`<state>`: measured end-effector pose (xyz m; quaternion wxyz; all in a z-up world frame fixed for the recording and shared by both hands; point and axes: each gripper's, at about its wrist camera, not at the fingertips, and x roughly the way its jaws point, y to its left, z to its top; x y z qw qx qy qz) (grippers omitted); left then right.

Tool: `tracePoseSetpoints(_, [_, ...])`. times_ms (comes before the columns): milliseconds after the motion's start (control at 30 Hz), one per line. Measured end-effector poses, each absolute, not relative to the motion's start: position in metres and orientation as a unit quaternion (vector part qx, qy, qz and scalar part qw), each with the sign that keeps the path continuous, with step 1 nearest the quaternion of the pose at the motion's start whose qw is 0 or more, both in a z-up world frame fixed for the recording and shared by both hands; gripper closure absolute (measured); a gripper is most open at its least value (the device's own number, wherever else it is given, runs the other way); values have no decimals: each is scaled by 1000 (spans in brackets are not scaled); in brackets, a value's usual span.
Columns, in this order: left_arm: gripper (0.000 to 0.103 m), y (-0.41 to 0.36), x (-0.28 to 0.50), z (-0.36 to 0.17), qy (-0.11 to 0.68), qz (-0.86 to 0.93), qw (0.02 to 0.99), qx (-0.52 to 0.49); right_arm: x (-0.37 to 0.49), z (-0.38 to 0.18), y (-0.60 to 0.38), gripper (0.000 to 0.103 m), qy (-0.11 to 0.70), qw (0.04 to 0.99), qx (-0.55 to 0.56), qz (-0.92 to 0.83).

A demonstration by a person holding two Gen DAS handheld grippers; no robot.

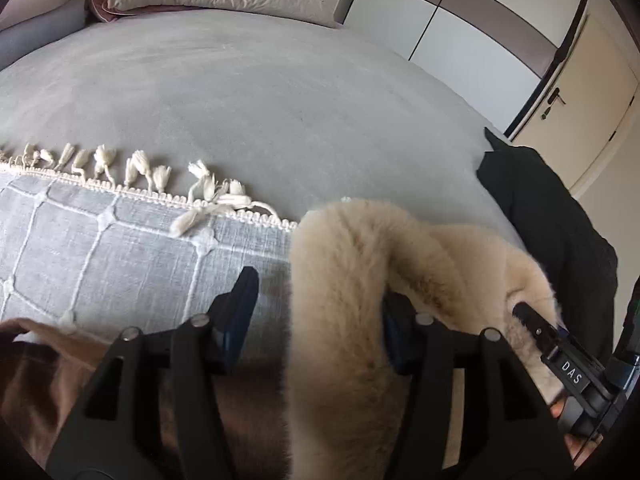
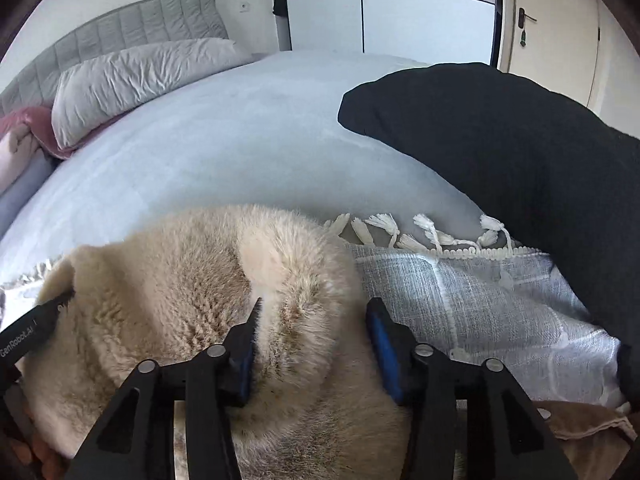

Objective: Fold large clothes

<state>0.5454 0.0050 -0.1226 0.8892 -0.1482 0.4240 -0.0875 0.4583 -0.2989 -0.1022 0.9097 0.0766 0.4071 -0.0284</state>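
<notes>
Fur garment, thick, soft and bulky, lay bunched on the checked throw at the bed's near edge. Both grippers, left gripper and right gripper, stood half open, straddling pile without pinching; an edge fold looked the best hold.

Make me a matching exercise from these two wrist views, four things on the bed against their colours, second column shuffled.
Things:
1. furry garment
2. tasselled throw
3. heaped garment
4. pillow

Colours:
A. black
B. pale grey, creased
C. cream-beige
D. blue-grey with white grid lines

Pairs: 1-C, 2-D, 3-A, 4-B
</notes>
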Motion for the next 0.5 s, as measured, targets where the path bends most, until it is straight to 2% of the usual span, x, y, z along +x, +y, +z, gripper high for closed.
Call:
tracePoseSetpoints(67, [32, 11, 524, -108, 426, -87, 891, -133, 436, -85, -304, 45, 395, 915, 80, -9])
tracePoseSetpoints(167, [29, 9, 481, -90, 416, -121, 897, -82, 396, -67, -296, 42, 411, 911, 28, 16])
tracePoseSetpoints(233, [22, 6, 451, -87, 425, -152, 891, -45, 368, -67, -287, 38, 441, 896, -12, 55])
tracePoseSetpoints(300, [13, 9, 427, -99, 438, -165, 883, -19, 347, -78, -287, 36, 458, 885, -48, 77])
tracePoseSetpoints(400, [10, 20, 412, -144, 471, -135, 871, 30, 336, -118, -322, 36, 492, 865, -99, -7])
tracePoseSetpoints(433, [10, 29, 405, -142, 452, -141, 881, 15, 334, -126, -342, 25, 489, 868, -81, -25])
tracePoseSetpoints(500, [11, 37, 398, -130, 471, -105, 876, 15, 322, -120, -380, 24, 485, 872, -4, -56])
